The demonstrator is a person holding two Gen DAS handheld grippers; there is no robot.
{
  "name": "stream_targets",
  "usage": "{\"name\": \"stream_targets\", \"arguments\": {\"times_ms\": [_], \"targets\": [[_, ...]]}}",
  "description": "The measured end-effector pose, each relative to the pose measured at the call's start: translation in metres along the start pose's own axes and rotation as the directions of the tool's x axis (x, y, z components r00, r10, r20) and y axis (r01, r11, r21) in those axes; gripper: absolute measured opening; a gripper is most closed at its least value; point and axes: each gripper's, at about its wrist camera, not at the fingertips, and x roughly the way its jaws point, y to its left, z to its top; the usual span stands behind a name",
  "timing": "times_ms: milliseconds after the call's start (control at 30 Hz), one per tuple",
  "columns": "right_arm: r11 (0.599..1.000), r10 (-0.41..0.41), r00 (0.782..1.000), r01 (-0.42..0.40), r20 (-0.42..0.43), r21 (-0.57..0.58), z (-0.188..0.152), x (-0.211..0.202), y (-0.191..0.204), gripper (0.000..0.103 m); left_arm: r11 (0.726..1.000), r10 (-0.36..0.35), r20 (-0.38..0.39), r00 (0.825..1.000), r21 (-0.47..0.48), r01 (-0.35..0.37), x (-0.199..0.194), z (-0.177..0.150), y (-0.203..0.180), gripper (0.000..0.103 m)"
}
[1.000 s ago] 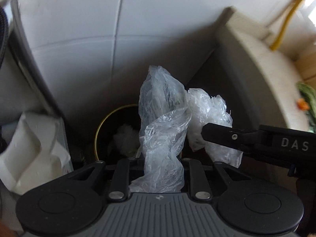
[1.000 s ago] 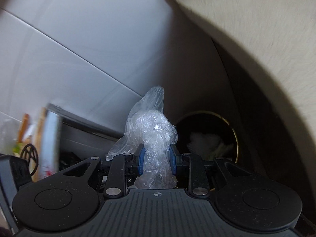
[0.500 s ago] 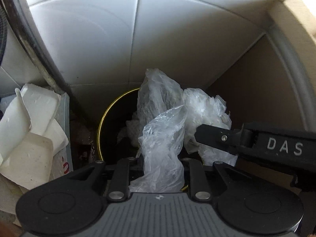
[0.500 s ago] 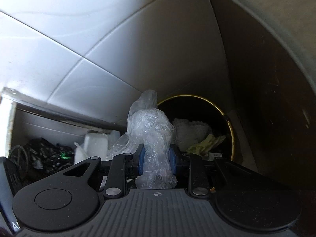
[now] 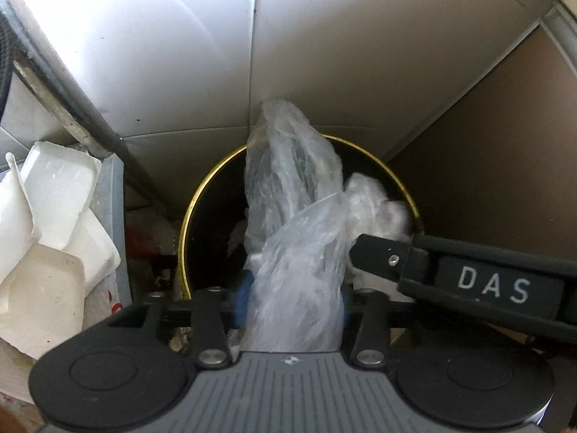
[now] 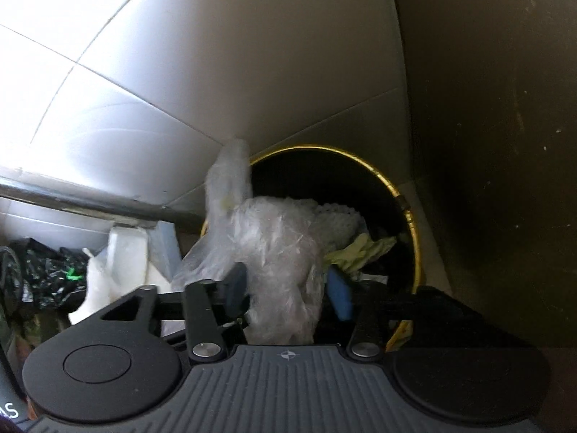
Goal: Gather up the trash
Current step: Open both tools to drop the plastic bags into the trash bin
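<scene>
A black bin with a gold rim [image 5: 202, 195] stands in a corner under both grippers. My left gripper [image 5: 292, 299] is open, blue pads spread, and a clear crumpled plastic bag [image 5: 288, 216] still stands between them over the bin mouth. From the right, a finger [image 5: 375, 256] of the other gripper reaches in beside a white plastic wad [image 5: 371, 202]. In the right wrist view my right gripper [image 6: 285, 288] is open too, with the blurred plastic wad [image 6: 274, 241] loose between its pads above the bin rim [image 6: 393, 195]. Yellow-green paper [image 6: 360, 252] lies inside.
White foam pieces [image 5: 47, 216] are piled left of the bin, behind a slanting metal bar [image 5: 72, 108]. A brown cabinet side [image 5: 505, 162] closes the right. Pale wall tiles [image 5: 324, 54] rise behind. Black plastic bags [image 6: 43, 270] lie far left.
Both grippers have come down closer over the bin. The pads of each have spread apart, and the right one's plastic wad is blurred and slipping.
</scene>
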Motion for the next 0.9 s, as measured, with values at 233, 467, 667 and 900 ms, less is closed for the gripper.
{"name": "stream_targets", "arguments": {"times_ms": [233, 467, 667, 900], "targets": [[0.999, -0.027, 1.000, 0.026, 0.016, 0.019, -0.006, -0.002, -0.006, 0.064, 1.000, 0.025, -0.014, 1.000, 0.018, -0.024, 0.003, -0.002, 0.000, 0.057], [1.000, -0.025, 0.998, 0.024, 0.061, 0.010, -0.010, -0.018, 0.000, 0.067, 1.000, -0.001, 0.025, 1.000, -0.028, 0.002, -0.014, 0.000, 0.010, 0.057], [1.000, -0.008, 0.993, 0.008, 0.117, -0.003, -0.013, -0.045, 0.011, 0.067, 1.000, -0.007, 0.086, 0.996, -0.016, 0.009, -0.043, -0.002, 0.012, 0.057], [0.999, 0.013, 0.974, -0.005, 0.228, -0.035, -0.015, -0.094, 0.028, 0.068, 0.998, -0.054, 0.168, 0.984, -0.033, 0.061, -0.091, -0.001, 0.007, 0.057]]}}
